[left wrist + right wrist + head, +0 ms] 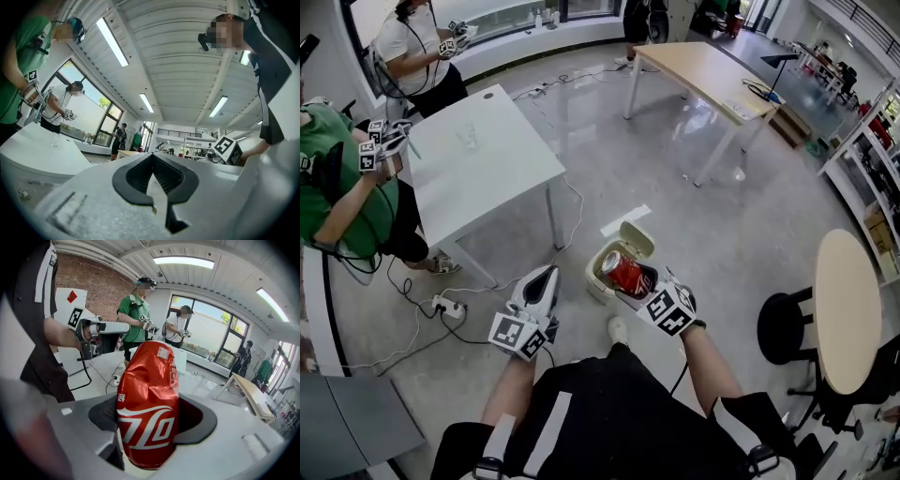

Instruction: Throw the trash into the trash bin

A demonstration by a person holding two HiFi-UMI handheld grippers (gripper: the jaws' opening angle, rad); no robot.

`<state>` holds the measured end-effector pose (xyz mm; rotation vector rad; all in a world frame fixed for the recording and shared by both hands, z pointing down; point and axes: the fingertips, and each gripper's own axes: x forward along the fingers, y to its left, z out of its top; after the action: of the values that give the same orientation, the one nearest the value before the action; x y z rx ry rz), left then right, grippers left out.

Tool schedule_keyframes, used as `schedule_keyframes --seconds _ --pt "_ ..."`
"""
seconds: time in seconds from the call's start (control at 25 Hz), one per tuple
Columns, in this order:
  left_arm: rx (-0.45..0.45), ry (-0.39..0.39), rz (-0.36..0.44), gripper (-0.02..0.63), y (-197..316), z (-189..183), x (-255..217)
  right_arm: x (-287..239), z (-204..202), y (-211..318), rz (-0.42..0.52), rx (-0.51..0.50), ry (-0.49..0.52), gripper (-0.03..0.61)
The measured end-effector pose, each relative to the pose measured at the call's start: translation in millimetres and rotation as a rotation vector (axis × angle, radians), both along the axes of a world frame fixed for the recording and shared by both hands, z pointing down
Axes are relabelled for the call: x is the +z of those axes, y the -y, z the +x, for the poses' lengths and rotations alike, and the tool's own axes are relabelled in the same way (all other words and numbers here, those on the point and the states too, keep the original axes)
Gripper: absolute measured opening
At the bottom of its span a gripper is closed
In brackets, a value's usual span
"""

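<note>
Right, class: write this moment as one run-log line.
right gripper: shut on crushed red can | can: over open trash bin | left gripper: shut, empty

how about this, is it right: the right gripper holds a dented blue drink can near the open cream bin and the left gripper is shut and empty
No: the dented metal drink can is red, not blue, as the right gripper view shows. The right gripper holds it near the open cream bin, and the left gripper is shut and empty.

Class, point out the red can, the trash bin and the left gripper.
red can (147,408), right gripper view, its dented middle.
trash bin (634,240), head view, its raised lid.
left gripper (548,272), head view, between its fingertips.
</note>
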<state>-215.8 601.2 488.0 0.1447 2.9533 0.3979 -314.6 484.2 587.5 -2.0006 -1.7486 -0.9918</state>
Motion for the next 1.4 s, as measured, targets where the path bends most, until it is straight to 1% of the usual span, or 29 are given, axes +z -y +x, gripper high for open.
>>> schedule_keyframes --seconds 0.12,0.24,0.36,0.48,0.68,0.92,1.04,1.24,1.4 --pt "-0.052 0.027 -0.012 0.005 -15.1 -16.8 -15.4 1.5 -24.2 -23.4 -0.024 -0.027 -0.049 0.314" --pt "-0.097 0.007 -0.056 0.005 -30.0 -39.8 -20.1 8.7 -52.7 -46.9 -0.015 -0.081 -0.070 0.314" --pt "-0.149 -0.011 -0.056 0.005 -47.2 -61.4 -15.8 6.9 -76.3 -69.1 -0.040 -0.115 -0.098 0.314" --pt "-0.172 -0.013 -0.053 0.005 -54.9 -84.9 -14.9 5.2 -96.5 -82.6 -0.072 -0.124 -0.144 0.314" --pt "-0.178 -0.032 -0.055 0.005 -54.9 -126.8 -9.2 11.6 -128.0 -84.6 -0.077 -0.146 -0.158 0.314" --pt "-0.196 -0.076 -0.045 0.005 -47.4 -157.6 10.0 32.3 -151.2 -61.6 -0.050 -0.149 -0.192 0.313" --pt "-0.190 -0.098 -0.034 0.005 -41.2 -166.5 21.9 53.7 -159.4 -49.5 -0.011 -0.131 -0.223 0.314" --pt "-0.154 -0.141 0.021 0.005 -39.1 -177.4 49.7 86.6 -159.8 -40.2 0.055 -0.090 -0.274 0.314" --pt "-0.133 -0.176 0.012 0.005 -50.7 -175.2 61.1 106.5 -149.4 -54.5 0.088 -0.071 -0.293 0.314"
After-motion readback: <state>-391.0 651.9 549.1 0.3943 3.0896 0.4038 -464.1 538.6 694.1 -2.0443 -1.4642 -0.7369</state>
